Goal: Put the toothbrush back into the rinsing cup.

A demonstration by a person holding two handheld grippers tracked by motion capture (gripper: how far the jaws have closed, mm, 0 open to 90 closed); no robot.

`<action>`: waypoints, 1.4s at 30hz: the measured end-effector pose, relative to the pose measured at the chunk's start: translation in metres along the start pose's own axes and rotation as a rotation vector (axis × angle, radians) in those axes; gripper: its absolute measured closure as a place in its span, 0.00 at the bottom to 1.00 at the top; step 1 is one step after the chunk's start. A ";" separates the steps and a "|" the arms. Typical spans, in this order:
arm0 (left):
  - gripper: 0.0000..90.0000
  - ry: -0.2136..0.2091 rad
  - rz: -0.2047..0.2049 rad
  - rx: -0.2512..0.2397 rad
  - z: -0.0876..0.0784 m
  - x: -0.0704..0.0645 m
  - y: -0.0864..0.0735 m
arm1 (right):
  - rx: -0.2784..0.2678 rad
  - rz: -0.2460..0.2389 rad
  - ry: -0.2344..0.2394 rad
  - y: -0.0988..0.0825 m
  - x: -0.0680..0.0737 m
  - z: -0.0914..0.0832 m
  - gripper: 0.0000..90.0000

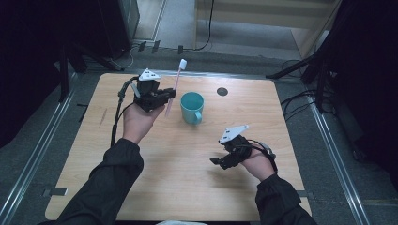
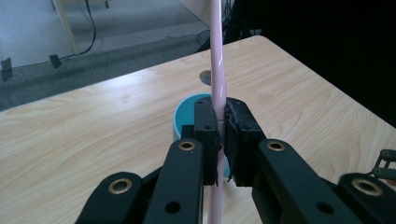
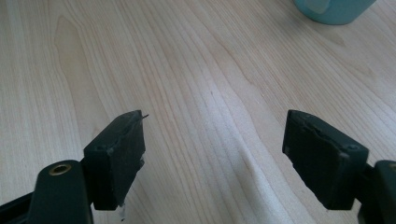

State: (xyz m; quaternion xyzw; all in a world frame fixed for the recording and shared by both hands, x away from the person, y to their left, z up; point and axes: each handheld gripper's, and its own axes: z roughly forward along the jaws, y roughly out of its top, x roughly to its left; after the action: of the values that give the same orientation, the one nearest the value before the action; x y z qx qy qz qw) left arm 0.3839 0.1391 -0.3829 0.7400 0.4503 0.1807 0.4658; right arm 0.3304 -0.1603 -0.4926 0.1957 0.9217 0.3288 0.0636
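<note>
The pink toothbrush (image 1: pixel 174 84) stands almost upright in the air, its white head (image 1: pixel 183 63) at the top and leaning a little away from the person. In the left gripper view its pink handle (image 2: pixel 217 60) passes straight between the two black pads and goes out above and below them. The left gripper (image 1: pixel 168 95) is clenched on this handle, about at its lower half; the pads (image 2: pixel 208 135) press it from both sides with no gap. The lower end of the toothbrush hangs free, above the wooden table (image 1: pixel 141 187).

Just beside these fingers, on the side toward the middle of the table, a teal mug (image 1: pixel 192 107) stands upright with its handle turned toward the person. In the left gripper view the mug rim (image 2: pixel 187 109) shows directly behind the closed pads, so the toothbrush is near the mug but outside it. A small dark round hole (image 1: pixel 222 91) lies in the table beyond the mug.

The right gripper (image 1: pixel 217 161) is held low over the table, well apart from the mug and nearer to the person. Its jaws are released and wide apart, with bare wood between the pads (image 3: pixel 116 154). The bottom of the mug (image 3: pixel 334 11) appears far ahead of them, at the top edge of the right gripper view.
</note>
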 end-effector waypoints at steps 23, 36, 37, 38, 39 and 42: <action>0.93 -0.027 -0.018 0.008 0.049 -0.004 0.021 | 0.010 -0.003 0.009 0.001 0.001 0.002 0.24; 0.93 0.016 0.038 0.042 0.081 -0.010 0.022 | 0.006 -0.016 0.013 0.001 0.001 0.002 0.24; 0.93 0.013 0.038 0.040 0.083 -0.010 0.023 | 0.006 -0.016 0.013 0.001 0.001 0.002 0.24; 0.93 0.012 0.033 0.046 0.086 -0.009 0.024 | 0.008 -0.017 0.013 0.001 0.001 0.002 0.24; 0.93 0.015 0.037 0.054 0.088 -0.009 0.025 | 0.007 -0.016 0.013 0.001 0.001 0.003 0.24; 0.93 0.019 0.044 0.069 0.094 -0.008 0.027 | 0.008 -0.017 0.015 0.001 0.001 0.003 0.24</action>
State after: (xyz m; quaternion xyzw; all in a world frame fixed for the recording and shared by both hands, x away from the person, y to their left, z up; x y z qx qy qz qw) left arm 0.4573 0.0783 -0.4056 0.7637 0.4443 0.1821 0.4316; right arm 0.3305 -0.1574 -0.4939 0.1855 0.9251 0.3262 0.0589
